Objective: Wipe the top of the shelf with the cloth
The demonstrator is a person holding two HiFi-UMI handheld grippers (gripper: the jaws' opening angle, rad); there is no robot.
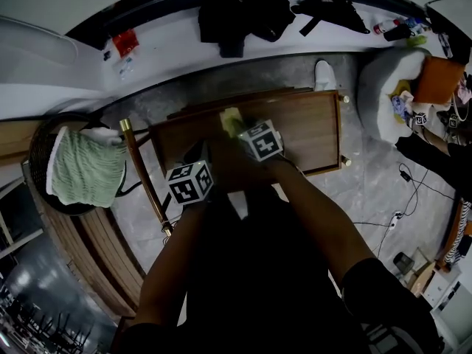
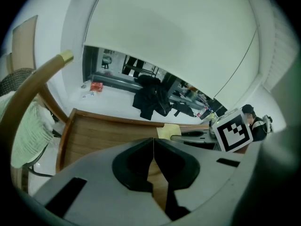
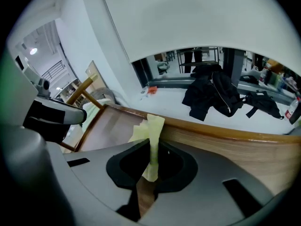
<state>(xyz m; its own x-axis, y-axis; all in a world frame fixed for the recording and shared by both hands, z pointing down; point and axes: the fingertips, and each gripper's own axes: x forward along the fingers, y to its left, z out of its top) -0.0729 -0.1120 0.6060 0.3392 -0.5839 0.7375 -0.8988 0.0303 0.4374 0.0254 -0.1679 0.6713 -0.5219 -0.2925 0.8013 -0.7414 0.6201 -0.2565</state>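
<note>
- A pale green ribbed fabric (image 1: 85,169) hung over a dark round woven basket (image 1: 46,142), well out to the left of the left gripper and off the shelf.
- The left gripper (image 2: 153,145) hovered over the left part of the brown wooden shelf top (image 2: 103,135). Its jaws were pressed together along a single seam with nothing between them; only wood grain showed below.
- A wooden post with a brass-coloured cap (image 2: 66,57) rose to the left of that gripper, at the shelf's corner.
- The small yellow-green cloth (image 3: 151,131) sat just ahead and to the right of the left gripper, nipped in the right gripper (image 3: 151,149), whose jaws were clenched on it.
- The cloth was gathered into a narrow upright fold between those jaws. Its long axis ran along the jaws, from the pads forward, and its free end pointed away from the gripper toward the shelf's far raised rim (image 3: 211,131).
- In the head view the cloth (image 1: 231,120) lay on the shelf top near the middle of its far edge, directly ahead of the right gripper's marker cube (image 1: 261,140), long side running front to back.
- The two grippers were close side by side, the left slightly nearer the person.
- The bare wood to the right of the right gripper (image 1: 313,127) stretched to two brass-capped corner posts.
- Beyond the shelf, ahead of both grippers, black garments (image 1: 240,17) lay heaped on a white ledge, with a small red object (image 1: 125,41) further left on it.
</note>
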